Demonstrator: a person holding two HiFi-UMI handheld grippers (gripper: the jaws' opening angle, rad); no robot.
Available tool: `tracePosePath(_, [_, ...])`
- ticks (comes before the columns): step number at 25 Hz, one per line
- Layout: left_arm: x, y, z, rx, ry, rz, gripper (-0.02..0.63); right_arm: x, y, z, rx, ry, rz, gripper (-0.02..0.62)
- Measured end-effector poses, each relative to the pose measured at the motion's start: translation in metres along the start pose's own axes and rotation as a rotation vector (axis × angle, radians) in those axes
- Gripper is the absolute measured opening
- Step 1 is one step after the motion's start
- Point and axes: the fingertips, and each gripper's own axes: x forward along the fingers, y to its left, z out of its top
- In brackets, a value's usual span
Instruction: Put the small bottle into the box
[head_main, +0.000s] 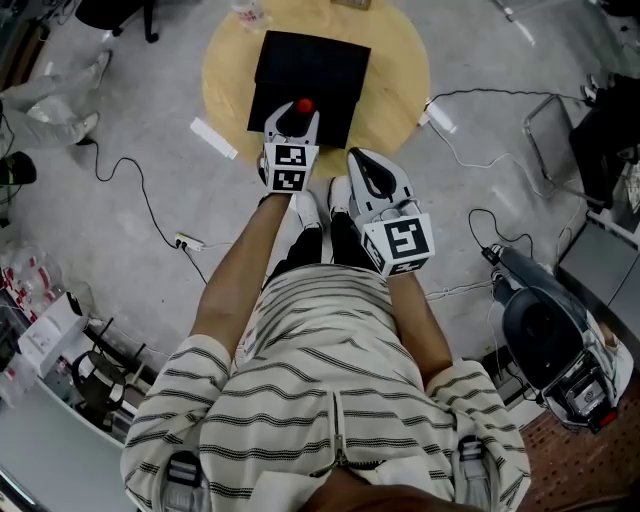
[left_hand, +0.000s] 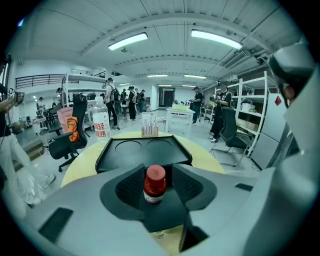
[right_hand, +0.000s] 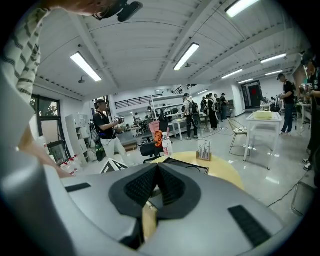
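A small dark bottle with a red cap (left_hand: 154, 184) stands upright on the near edge of the black box (left_hand: 142, 152), a shallow tray with two round recesses on a round yellow table (head_main: 395, 70). My left gripper (left_hand: 156, 184) is open around the bottle, with a gap showing between it and each pad. In the head view the red cap (head_main: 303, 106) peeks out ahead of the left gripper (head_main: 292, 122) over the box (head_main: 310, 70). My right gripper (right_hand: 156, 186) is shut and empty, held short of the table's near edge (head_main: 368, 178).
A clear water bottle with a red label (left_hand: 101, 125) and a small rack of tubes (left_hand: 149, 131) stand at the table's far side. Cables and a power strip (head_main: 188, 241) lie on the floor. Office chairs (left_hand: 70, 137) and several people are in the background.
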Motion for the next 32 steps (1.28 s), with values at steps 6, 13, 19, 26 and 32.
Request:
tracePosePath(6, [-0.017, -0.008, 0.013, -0.035, -0.025, 0.012, 0.17, -0.01, 0.002, 0.006, -0.008, -0.019, -0.005, 0.018])
tracePosePath(13, [-0.035, -0.017, 0.022, -0.045, -0.056, 0.022, 0.17, -0.022, 0.009, 0.012, -0.024, -0.044, -0.002, 0.018])
tracePosePath(19, [-0.055, -0.017, 0.031, -0.076, -0.085, 0.038, 0.166, -0.03, 0.018, 0.018, -0.041, -0.066, 0.0, 0.018])
tracePosePath(26, [-0.083, -0.019, 0.046, -0.096, -0.131, 0.047, 0.143, -0.039, 0.029, 0.023, -0.058, -0.083, -0.008, 0.018])
tracePosePath(32, [-0.107, -0.022, 0.061, -0.115, -0.179, 0.052, 0.115, -0.045, 0.027, 0.03, -0.051, -0.101, -0.024, 0.018])
